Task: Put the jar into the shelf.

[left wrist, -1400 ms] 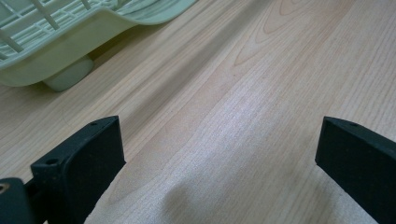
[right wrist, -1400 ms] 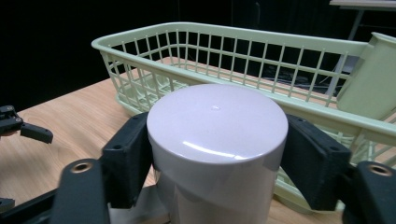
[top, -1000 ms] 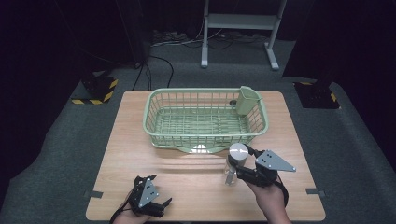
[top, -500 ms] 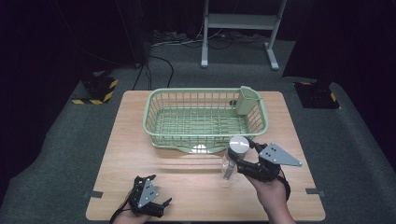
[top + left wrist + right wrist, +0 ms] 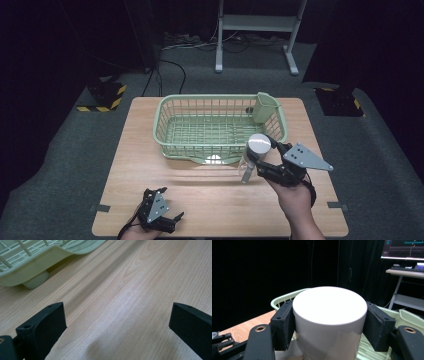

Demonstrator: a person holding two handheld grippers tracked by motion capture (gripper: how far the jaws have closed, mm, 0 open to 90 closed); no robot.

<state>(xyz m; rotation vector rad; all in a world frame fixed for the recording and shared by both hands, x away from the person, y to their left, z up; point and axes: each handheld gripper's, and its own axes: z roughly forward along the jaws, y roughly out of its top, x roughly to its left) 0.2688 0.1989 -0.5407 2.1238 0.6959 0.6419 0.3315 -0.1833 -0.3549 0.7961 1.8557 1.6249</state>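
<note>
My right gripper holds a white-topped cylindrical container in the air, just in front of the near rim of the pale green wire basket. In the right gripper view both black jaws press against the sides of the container, and my gripper is shut on it. The container's lower body looks clear in the high view. My left gripper rests low near the table's front edge. In the left gripper view this gripper stands wide open over bare wood.
The wooden table carries the basket at its far half, with a green cutlery cup clipped in its far right corner. A basket foot shows close by in the left gripper view. A white stand is on the floor behind.
My right gripper has lifted the container and carried it farther toward the basket's near rim. The left gripper has stayed in place, open.
</note>
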